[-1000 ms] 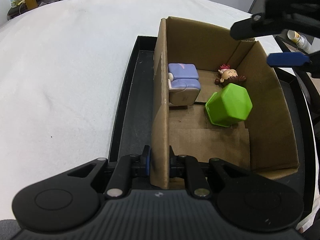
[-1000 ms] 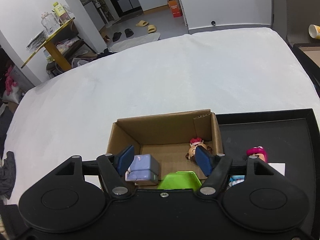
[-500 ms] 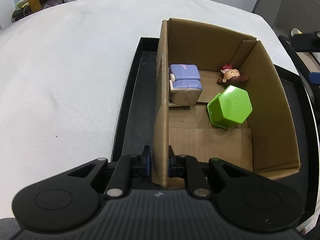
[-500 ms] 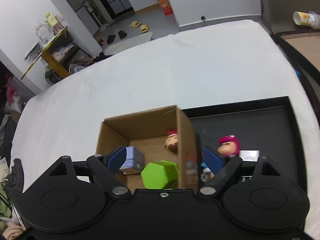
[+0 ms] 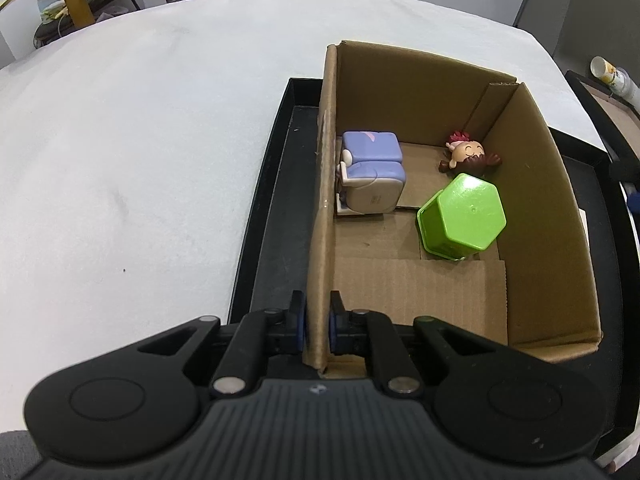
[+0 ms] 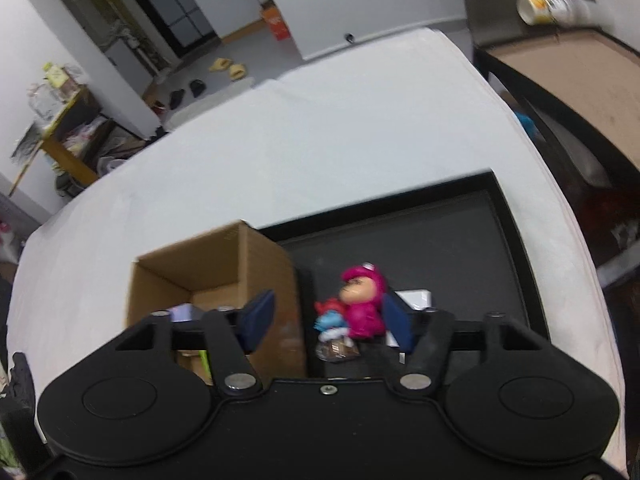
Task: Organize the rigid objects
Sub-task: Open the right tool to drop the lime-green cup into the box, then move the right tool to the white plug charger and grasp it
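My left gripper (image 5: 318,322) is shut on the near end of the left wall of the cardboard box (image 5: 320,200), which stands in a black tray (image 5: 272,208). Inside the box lie a lavender block toy (image 5: 372,172), a green hexagonal cup (image 5: 460,216) on its side and a small brown-haired doll (image 5: 468,154). My right gripper (image 6: 328,320) hovers over the tray (image 6: 440,248), just right of the box (image 6: 216,264). Its jaws are closing, with a pink figurine (image 6: 362,304) and a small blue-and-red figure (image 6: 330,318) between them, and the pads are not pressing on either.
A white card (image 6: 416,298) lies in the tray behind the pink figurine. A paper cup (image 6: 548,8) lies on a brown framed surface (image 6: 580,72) off to the right. White tabletop (image 5: 140,140) stretches to the left of and beyond the tray.
The right gripper has swung right, from above the box's inside to over the figurines in the tray, and has left the left wrist view. The left gripper has kept its grip on the box wall.
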The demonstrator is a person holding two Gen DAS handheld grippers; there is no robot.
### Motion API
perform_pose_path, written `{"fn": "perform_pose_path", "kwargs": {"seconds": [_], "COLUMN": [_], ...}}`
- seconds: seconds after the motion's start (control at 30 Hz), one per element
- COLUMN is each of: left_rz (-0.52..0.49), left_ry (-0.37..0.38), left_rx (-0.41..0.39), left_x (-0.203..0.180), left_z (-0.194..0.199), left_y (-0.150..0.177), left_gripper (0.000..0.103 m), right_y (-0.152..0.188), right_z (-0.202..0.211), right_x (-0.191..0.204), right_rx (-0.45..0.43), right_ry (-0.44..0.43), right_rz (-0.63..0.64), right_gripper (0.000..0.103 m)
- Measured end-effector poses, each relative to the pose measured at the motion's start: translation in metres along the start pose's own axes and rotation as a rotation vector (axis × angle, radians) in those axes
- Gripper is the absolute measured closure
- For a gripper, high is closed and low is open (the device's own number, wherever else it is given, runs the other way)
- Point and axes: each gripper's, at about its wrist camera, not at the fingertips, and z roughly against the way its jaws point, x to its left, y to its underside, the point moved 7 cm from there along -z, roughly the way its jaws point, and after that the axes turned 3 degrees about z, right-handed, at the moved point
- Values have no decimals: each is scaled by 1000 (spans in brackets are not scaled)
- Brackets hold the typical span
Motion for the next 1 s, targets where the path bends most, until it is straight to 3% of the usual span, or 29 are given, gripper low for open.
{"fn": "perform_pose_path", "kwargs": {"seconds": [0.3,1.0], "left_rz": [19,27], "left_ry": [-13,-6], "left_rx": [3,3], "left_x": [2,3], "left_z": [2,3], "left_y": [-1,-2], "left_gripper": [93,93], "right_y": [12,30], "right_z": [-28,-80], "right_x": [-26,-33], "right_rx": [69,183], "right_ry": [51,256], "right_rz": [-54,68], "right_gripper": [66,66]}}
